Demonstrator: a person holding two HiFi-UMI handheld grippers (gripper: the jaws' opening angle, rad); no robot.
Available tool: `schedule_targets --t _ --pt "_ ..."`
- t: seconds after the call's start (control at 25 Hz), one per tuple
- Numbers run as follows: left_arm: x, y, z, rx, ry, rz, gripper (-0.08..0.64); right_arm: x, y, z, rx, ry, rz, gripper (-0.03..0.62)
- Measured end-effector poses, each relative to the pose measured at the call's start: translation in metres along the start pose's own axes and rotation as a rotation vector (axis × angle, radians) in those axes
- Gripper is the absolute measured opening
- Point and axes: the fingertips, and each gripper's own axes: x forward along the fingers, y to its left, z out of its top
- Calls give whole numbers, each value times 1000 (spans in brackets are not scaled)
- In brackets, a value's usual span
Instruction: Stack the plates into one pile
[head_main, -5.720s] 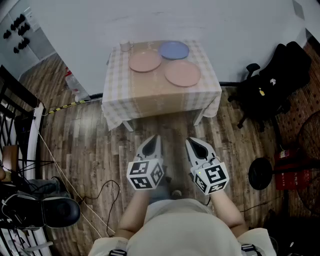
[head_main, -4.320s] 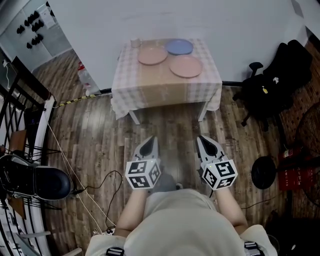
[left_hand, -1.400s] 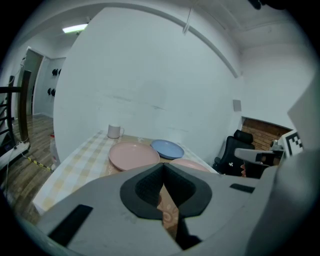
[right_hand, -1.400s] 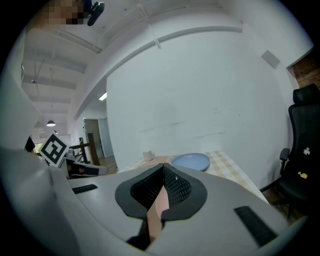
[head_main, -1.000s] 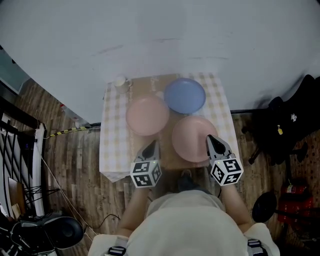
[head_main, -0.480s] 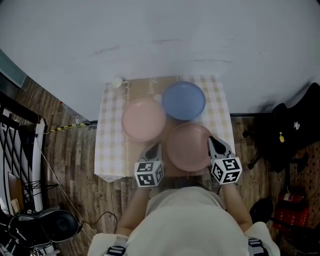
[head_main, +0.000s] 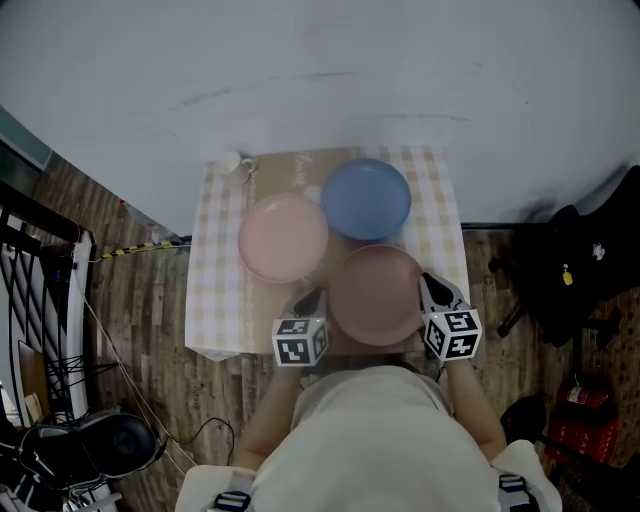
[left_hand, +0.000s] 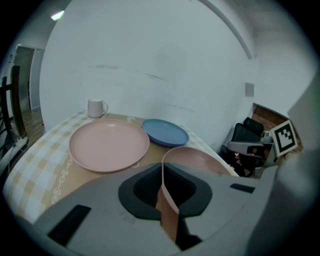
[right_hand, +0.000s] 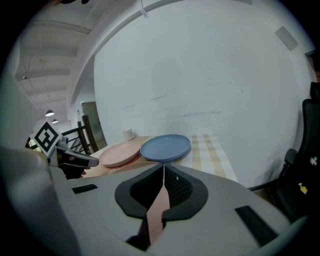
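Pink near plate (head_main: 375, 295) lies at the tabletop's (head_main: 215, 290) near edge, toward the right corner. A second pink plate (head_main: 284, 237) sits left of centre, and a blue plate (head_main: 366, 198) lies toward the far edge, just beside both. White mug (head_main: 232, 162) stands at the far left corner. Left gripper (head_main: 312, 296) and right gripper (head_main: 432, 283) flank the near plate over the near edge, each with jaws pressed together and empty.

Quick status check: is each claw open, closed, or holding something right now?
Left claw: closed, jaws together, holding nothing.
Right claw: closed, jaws together, holding nothing.
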Motion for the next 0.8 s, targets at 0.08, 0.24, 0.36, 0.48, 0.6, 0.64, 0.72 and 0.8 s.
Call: schedule_targets --t 0.08,0.24,0.36,0.48,0.6,0.64,0.72,0.8 --pt "4 1 -6 -6 21 0 3 3 -6 -8 0 25 -10 2" --pt "13 -1 -15 -11 48 -8 3 5 -18 -24 -1 75 -29 5" --pt "18 -1 -21 -11 67 -5 3 7 -26 -35 0 113 -27 42" --pt "22 0 -24 -16 75 0 5 9 -32 -45 7 143 -23 65" --pt "25 -3 -29 -18 89 -13 103 11 -36 -55 17 168 -13 78" --pt "26 -4 -30 -15 92 -14 103 11 -37 -58 20 175 -10 81" --pt "29 -5 -33 -13 95 -15 103 12 -38 -64 24 189 -2 81" --pt "31 -6 -36 -18 103 -13 109 13 -39 -70 24 204 10 81"
